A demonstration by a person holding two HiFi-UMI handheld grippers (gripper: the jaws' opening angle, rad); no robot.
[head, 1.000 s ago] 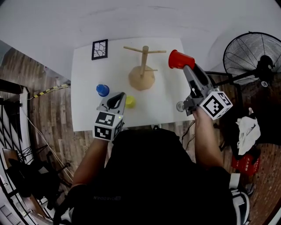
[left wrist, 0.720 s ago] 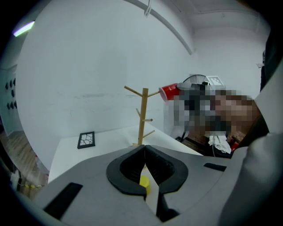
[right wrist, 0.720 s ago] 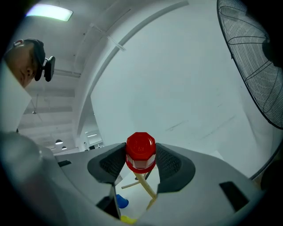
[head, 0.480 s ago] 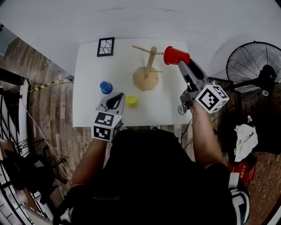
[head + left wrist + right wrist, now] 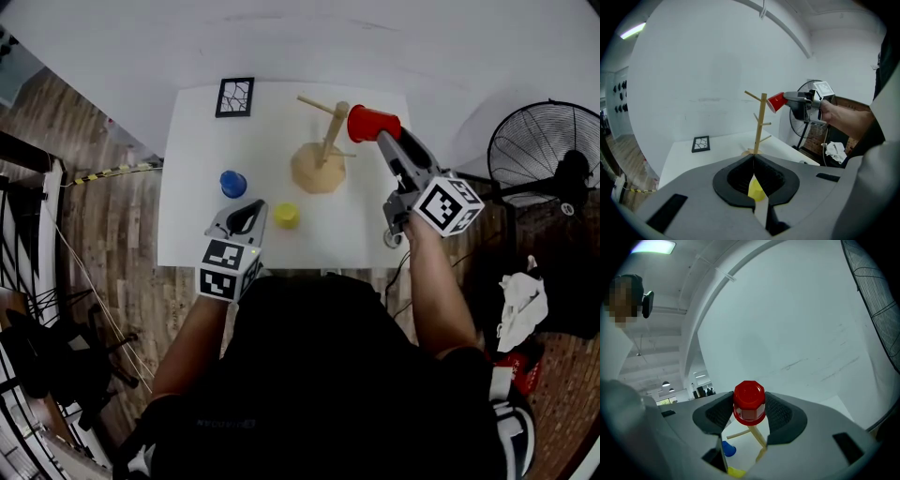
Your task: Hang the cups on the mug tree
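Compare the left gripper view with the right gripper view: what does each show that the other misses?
Left gripper view only: the framed card at the table's back, and the right gripper seen from the side, with the hand behind it. Right gripper view only: the blue cup, and the red cup head-on, clamped between that gripper's jaws. Both: the mug tree, the red cup, the yellow cup and the white table.

Black-framed card (image 5: 234, 97) on white table (image 5: 197, 234), far-left corner — fan (image 5: 548, 155) at rt, white cloth (image 5: 520, 300) nr it.
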